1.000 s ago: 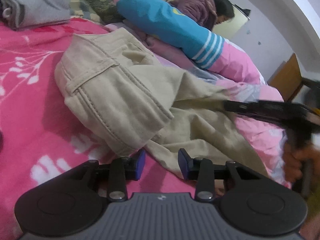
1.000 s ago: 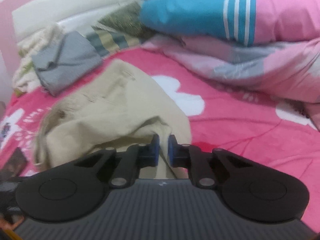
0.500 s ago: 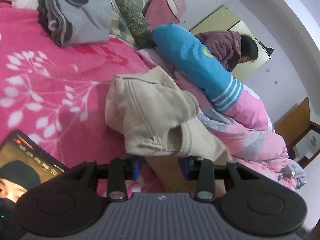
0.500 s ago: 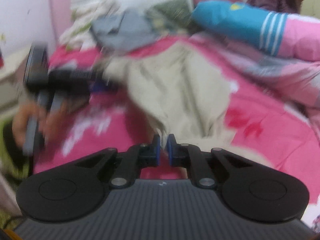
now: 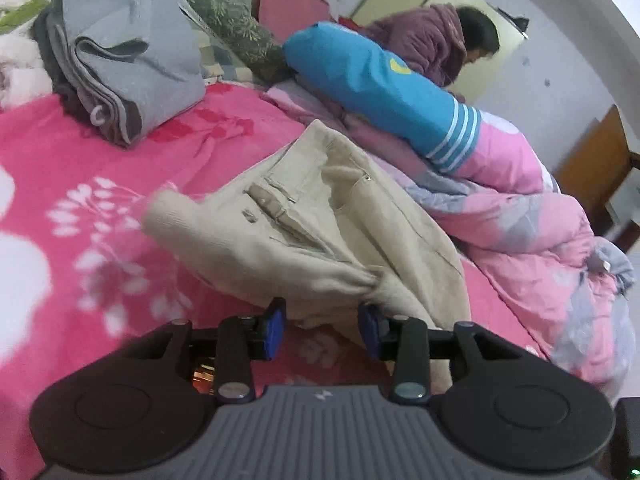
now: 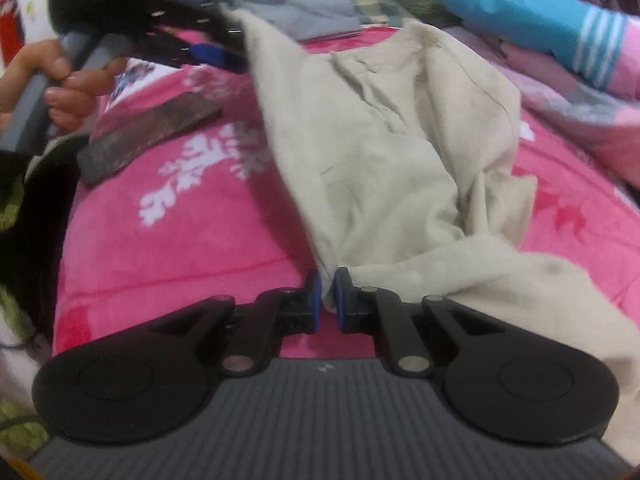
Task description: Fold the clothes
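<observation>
The beige trousers (image 5: 320, 232) lie rumpled on the pink floral bed cover (image 5: 100, 208), filling the centre of the left wrist view with the waistband and fly turned up toward the upper middle of the frame. At the bottom centre of the right wrist view, the right tool (image 6: 326, 300) has its blue pads pressed together on an edge of the trousers (image 6: 380, 160), probably so the cloth can be drawn out straight across the bed before a fold.

The left tool (image 5: 322, 326) sits at the bottom centre of its own view with its jaws partly spread. They have just been opening, and a bunched fold of the trousers lies just above and between the blue pads. The pads do not appear to press on it, so this side looks released or not yet gripped. In the upper left of the right wrist view the left tool (image 6: 212, 54) shows as a dark blur, held by a hand (image 6: 44, 84) beside the far corner of the fabric.

A flat dark phone-like object (image 6: 148, 136) lies on the cover at the left of that view. Folded grey clothes (image 5: 124, 60) rest in the upper left of the left wrist view, well apart from the trousers, seemingly already done. A blue and pink quilt (image 5: 420, 112) is heaped along the right, with a person behind it.
</observation>
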### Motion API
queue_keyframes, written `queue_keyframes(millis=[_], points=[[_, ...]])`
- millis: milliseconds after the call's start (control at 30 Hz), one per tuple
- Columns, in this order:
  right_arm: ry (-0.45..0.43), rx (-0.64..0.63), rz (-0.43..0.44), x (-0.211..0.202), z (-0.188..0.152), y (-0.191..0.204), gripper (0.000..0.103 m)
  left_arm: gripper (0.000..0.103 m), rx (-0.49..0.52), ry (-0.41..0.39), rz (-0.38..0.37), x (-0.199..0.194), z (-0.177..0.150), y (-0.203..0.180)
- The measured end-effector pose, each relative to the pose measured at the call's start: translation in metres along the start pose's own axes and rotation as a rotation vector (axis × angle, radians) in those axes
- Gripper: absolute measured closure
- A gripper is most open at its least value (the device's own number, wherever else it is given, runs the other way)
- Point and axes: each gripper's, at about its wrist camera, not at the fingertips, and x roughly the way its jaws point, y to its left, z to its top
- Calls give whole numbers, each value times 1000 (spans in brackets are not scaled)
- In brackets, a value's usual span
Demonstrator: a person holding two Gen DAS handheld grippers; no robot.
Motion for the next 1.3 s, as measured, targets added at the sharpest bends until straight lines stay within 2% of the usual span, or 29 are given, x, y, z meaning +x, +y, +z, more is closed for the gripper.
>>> queue_keyframes(millis=[133, 333, 400, 567, 667, 800, 833, 933, 1000, 1033, 1167, 1267, 1300], points=[[-33, 48, -5, 1, -10, 0, 94, 56, -104, 64, 25, -11, 18, 37], [-73, 95, 18, -8, -17, 1, 82, 52, -245, 88, 13, -17, 14, 70], [-85, 114, 19, -12, -16, 0, 75, 52, -269, 110, 12, -10, 11, 73], [-121, 170, 7, -28, -16, -3, 70, 51, -314, 135, -16, 6, 8, 81], [-161, 204, 10, -42, -18, -4, 61, 51, -310, 144, -20, 16, 9, 82], [-189, 251, 12, -52, -8, -15, 57, 52, -318, 152, -35, 26, 9, 84], [-196, 258, 14, -54, -2, -19, 56, 52, -321, 153, -38, 28, 9, 85], [-238, 253, 1, -54, 27, -37, 40, 52, -325, 155, -41, 31, 11, 87], [-276, 249, -8, -47, 52, -55, 18, 52, -332, 159, -45, 34, 13, 88], [-297, 247, -13, -42, 66, -64, 14, 52, -339, 164, -52, 34, 14, 90], [-292, 269, -1, 4, 127, -108, 4, 51, -377, 175, -115, 31, 17, 98], [-232, 303, 5, 53, 168, -137, 3, 37, -410, 176, -169, 26, 16, 106], [-211, 325, 9, 69, 179, -146, 3, 36, -419, 178, -185, 26, 16, 109]])
